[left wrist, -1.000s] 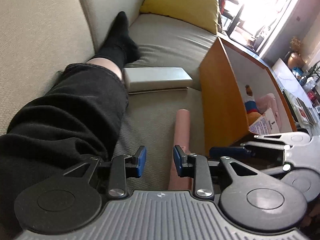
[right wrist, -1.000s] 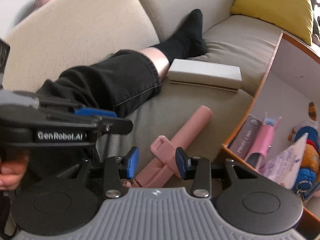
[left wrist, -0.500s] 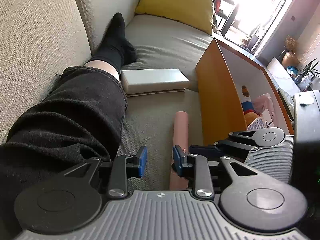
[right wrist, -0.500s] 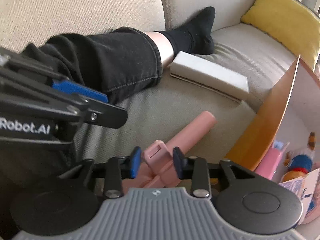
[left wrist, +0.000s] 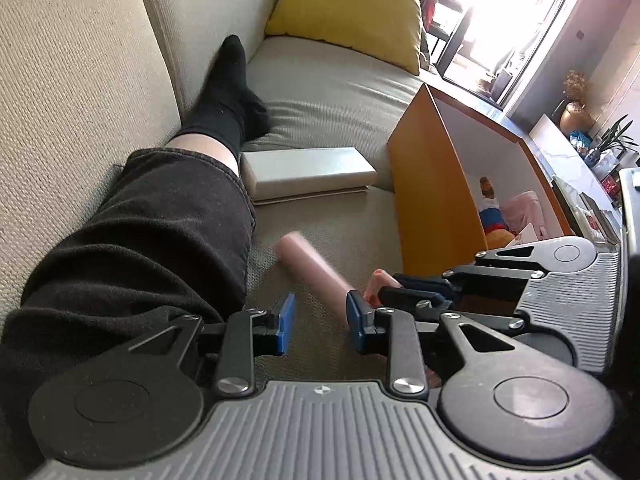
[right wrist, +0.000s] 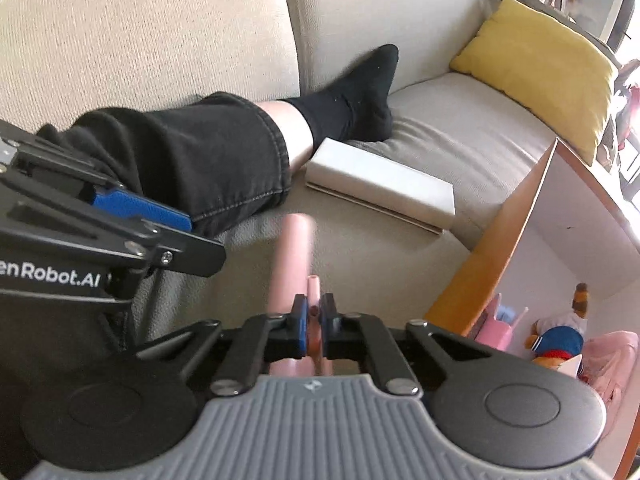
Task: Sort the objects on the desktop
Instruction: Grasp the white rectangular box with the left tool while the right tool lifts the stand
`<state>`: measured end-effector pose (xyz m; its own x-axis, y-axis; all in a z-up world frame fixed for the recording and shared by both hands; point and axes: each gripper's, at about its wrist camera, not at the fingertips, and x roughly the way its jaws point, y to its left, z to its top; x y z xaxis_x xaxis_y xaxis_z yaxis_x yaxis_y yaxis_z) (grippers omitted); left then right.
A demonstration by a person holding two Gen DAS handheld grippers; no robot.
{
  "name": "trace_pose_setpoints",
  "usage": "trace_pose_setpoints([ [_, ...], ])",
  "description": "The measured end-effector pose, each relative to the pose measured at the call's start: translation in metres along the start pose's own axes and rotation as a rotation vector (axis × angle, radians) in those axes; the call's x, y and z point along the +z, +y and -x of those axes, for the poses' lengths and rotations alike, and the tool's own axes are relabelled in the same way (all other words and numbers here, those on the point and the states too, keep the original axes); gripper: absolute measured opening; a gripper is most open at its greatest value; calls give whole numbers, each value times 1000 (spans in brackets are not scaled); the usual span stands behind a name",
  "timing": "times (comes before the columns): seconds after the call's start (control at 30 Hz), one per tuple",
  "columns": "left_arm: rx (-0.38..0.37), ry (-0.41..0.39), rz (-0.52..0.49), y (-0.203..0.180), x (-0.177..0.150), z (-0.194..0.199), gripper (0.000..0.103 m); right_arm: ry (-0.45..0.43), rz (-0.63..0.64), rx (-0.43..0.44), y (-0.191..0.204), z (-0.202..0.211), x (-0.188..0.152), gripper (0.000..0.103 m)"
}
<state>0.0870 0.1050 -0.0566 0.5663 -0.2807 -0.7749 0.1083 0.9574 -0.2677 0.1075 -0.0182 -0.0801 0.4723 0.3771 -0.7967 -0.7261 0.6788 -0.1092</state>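
- The right claw (right wrist: 314, 322) is clamped on the clip of a pink tube (right wrist: 294, 248) lying on the sofa (right wrist: 440, 128); the tube is blurred and its near end hidden.
- The left claw (left wrist: 320, 322) hangs half open, holding nothing.
- Only the right view shows the grip; the box (left wrist: 432, 200) contents are partly cut off.

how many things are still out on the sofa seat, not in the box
2: a white box lying beside the person's leg, and a pink tube-shaped thing that the right gripper is shut on. More may be hidden behind the grippers.
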Motion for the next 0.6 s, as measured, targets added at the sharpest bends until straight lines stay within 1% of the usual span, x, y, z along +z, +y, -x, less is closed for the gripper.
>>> trace_pose_setpoints([
  [0.1,13,-11,-13,0,3,5,34,-22,-32,0,-6,9,4,6],
  [0.2,13,-36,-37,0,8,15,34,-29,-111,55,-19,20,10,6],
  [0.3,18,-63,-86,-2,16,25,34,-64,-161,95,-29,38,17,6],
  [0.37,39,-77,-140,-7,22,29,34,-93,-189,130,-37,53,22,6],
  [0.47,62,-94,-242,-16,32,31,34,-138,-218,151,-50,75,33,6],
  [0.53,69,-96,-309,-24,38,30,34,-167,-220,144,-61,88,40,6],
  [0.6,84,-96,-397,-34,42,25,34,-193,-218,115,-73,98,46,6],
])
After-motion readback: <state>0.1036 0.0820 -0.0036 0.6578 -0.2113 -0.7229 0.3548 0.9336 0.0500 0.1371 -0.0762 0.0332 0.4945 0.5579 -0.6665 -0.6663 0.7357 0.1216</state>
